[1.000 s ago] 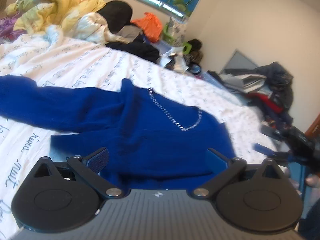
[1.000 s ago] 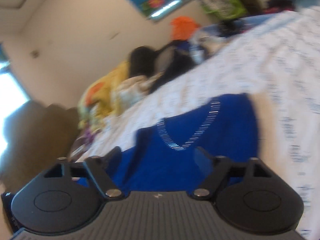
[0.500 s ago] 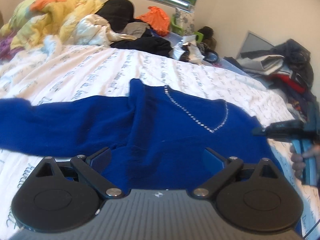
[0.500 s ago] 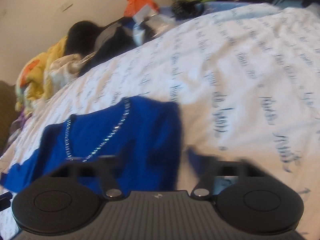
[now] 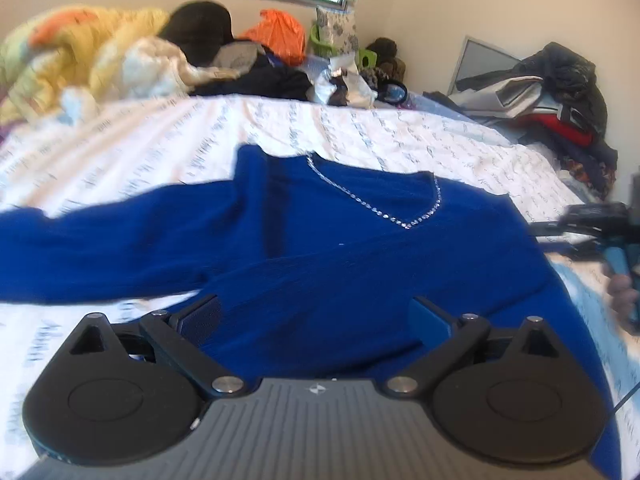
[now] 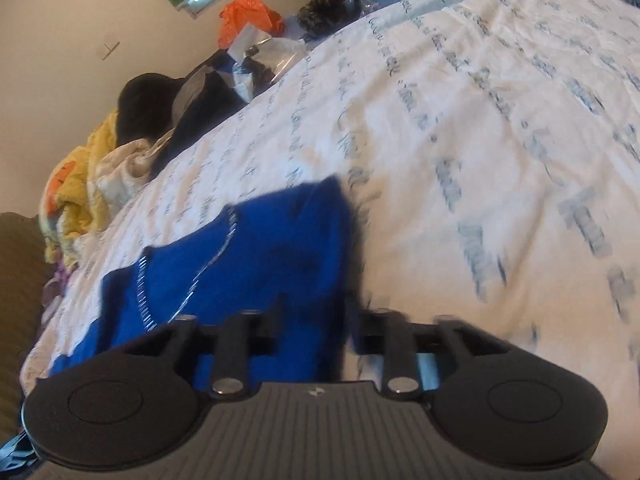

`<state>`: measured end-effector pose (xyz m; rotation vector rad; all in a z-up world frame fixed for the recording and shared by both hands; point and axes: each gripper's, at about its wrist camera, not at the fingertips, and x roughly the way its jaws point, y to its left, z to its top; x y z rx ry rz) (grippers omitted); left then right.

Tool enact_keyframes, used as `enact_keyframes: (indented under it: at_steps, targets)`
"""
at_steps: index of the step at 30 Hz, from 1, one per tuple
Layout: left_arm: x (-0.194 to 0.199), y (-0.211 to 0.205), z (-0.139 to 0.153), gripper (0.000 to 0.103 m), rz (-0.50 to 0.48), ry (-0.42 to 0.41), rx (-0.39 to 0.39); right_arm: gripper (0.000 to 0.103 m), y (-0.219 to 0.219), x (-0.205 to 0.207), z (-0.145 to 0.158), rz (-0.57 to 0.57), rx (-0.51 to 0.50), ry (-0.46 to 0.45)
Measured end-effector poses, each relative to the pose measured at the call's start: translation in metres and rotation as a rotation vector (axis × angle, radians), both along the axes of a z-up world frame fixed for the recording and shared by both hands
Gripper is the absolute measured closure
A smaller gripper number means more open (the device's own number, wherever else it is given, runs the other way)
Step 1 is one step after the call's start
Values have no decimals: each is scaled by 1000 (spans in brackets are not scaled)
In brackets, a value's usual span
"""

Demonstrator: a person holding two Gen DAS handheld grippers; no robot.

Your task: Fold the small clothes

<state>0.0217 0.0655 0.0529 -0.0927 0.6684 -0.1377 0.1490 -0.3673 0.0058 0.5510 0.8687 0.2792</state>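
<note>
A royal blue sweater [image 5: 360,272] with a sparkly V-neck trim [image 5: 404,222] lies flat on the bed, one sleeve [image 5: 100,240] stretched out to the left. My left gripper [image 5: 316,312] is open and empty, hovering over the sweater's lower body. The right gripper shows at the right edge of the left wrist view [image 5: 592,224], beside the sweater's right shoulder. In the right wrist view the sweater [image 6: 248,264] lies left of centre, and my right gripper [image 6: 316,320] is open with a narrower gap, over the sweater's right edge.
The bed has a white sheet with blue script print [image 6: 480,140]. Yellow and orange bedding [image 5: 80,56], dark clothes [image 5: 256,76] and an orange bag [image 5: 280,36] are heaped along the far side. A clothes pile [image 5: 560,92] sits at the right by the wall.
My left gripper has risen and levelled, showing more of the sweater. My right gripper has swung right and down to the sweater's right edge, and its jaws have narrowed.
</note>
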Motion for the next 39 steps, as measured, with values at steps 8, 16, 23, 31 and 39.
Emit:
enact_keyframes:
  at_steps: [8, 16, 23, 31, 39]
  targets:
    - [-75, 56, -11, 7, 105, 145, -115, 43, -4, -146, -12, 84, 227, 123]
    - [-89, 50, -28, 91, 97, 212, -182, 88, 21, -190, -18, 133, 223, 196]
    - [-91, 46, -24, 98, 101, 244, -105, 100, -8, -195, 26, 115, 14, 93]
    - [-128, 63, -23, 9, 66, 285, -276, 65, -19, -222, -2, 43, 112, 197]
    - [-173, 62, -32, 27, 54, 393, -541, 39, -3, -282, -23, 100, 363, 299]
